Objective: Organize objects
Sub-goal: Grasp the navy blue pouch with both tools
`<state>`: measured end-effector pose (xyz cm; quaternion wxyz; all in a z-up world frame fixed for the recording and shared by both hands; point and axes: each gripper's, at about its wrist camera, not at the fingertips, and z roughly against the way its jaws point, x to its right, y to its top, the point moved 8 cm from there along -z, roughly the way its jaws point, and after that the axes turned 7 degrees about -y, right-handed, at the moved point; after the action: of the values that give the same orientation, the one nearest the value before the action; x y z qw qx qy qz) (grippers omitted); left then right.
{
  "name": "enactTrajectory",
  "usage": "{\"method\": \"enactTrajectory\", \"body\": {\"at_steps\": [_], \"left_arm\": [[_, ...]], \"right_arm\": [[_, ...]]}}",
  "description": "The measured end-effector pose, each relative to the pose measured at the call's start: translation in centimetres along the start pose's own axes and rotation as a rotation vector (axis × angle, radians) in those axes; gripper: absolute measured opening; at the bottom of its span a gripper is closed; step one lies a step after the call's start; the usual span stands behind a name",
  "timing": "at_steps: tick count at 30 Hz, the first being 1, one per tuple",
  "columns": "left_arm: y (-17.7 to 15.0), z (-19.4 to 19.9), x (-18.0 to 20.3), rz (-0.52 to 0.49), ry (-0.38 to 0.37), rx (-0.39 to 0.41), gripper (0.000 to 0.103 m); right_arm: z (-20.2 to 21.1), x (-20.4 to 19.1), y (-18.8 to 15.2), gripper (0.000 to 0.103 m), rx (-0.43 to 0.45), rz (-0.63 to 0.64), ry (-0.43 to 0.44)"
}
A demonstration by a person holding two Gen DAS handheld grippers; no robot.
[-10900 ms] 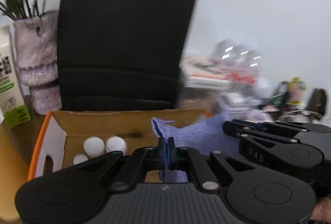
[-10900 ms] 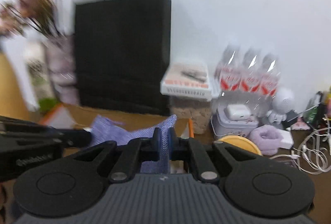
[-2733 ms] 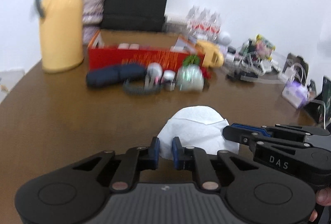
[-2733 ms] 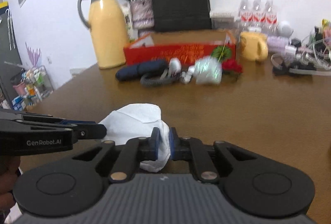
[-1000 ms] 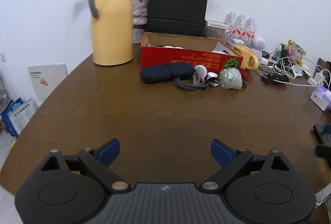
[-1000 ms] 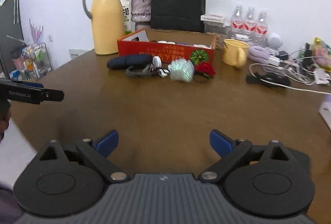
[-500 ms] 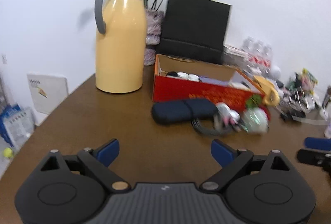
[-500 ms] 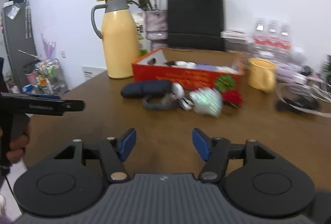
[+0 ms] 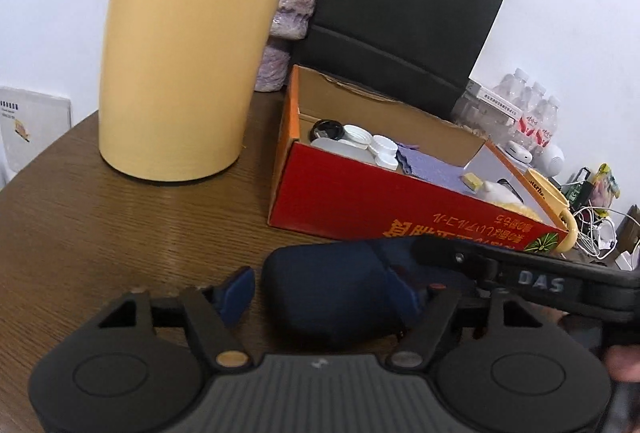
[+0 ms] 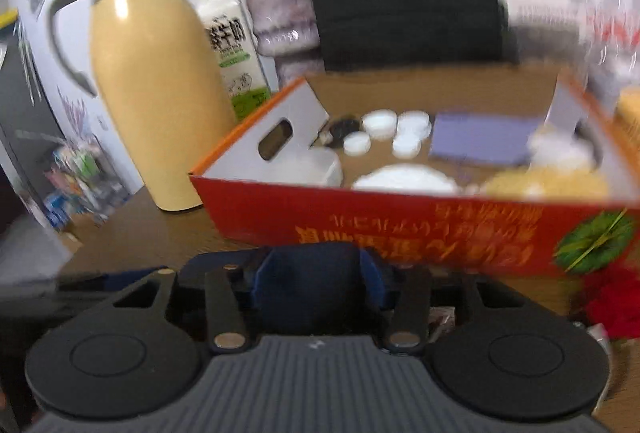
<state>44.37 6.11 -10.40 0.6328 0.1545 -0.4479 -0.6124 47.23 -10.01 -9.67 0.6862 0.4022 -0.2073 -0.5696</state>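
One box point(image 9: 400, 201), one flask point(image 9: 188, 45), one pouch point(image 9: 332, 289)

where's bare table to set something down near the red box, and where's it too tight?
Free: bare wood of the table in front of the yellow jug, left of the red box. A thin strip runs between jug and box.
Crowded: in front of the box, where both grippers are closing around the dark blue case; the box floor is largely covered with white lids and a purple cloth.
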Motion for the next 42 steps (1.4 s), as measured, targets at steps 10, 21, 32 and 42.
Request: {"method": "enactTrajectory", "body": {"at_steps": [10,21,32,42], "left_arm": [[-0.6,7.7,3.6,-0.050,-0.072,0.113,0.001],[-8.5,12.3,9.5,-0.167,-0.098,0.051,0.057],[-10.9,8.5,9.2,-0.068,-0.083,-0.070,0.062],[-11.6,9.4,9.6,-0.019,-0.126,-0.073,0.036]], "right_arm": [[8.4,-0.9,0.3,0.001,0.110,0.011,-0.018],[18.3,1.0,-9.7,0.009,0.061,0.023,-0.067],[12.2,6.2,-7.7,0.061,0.018,-0.092,-0.031],[15.7,5.4,-12.8,0.048,-0.026,-0.215,-0.014]]}}
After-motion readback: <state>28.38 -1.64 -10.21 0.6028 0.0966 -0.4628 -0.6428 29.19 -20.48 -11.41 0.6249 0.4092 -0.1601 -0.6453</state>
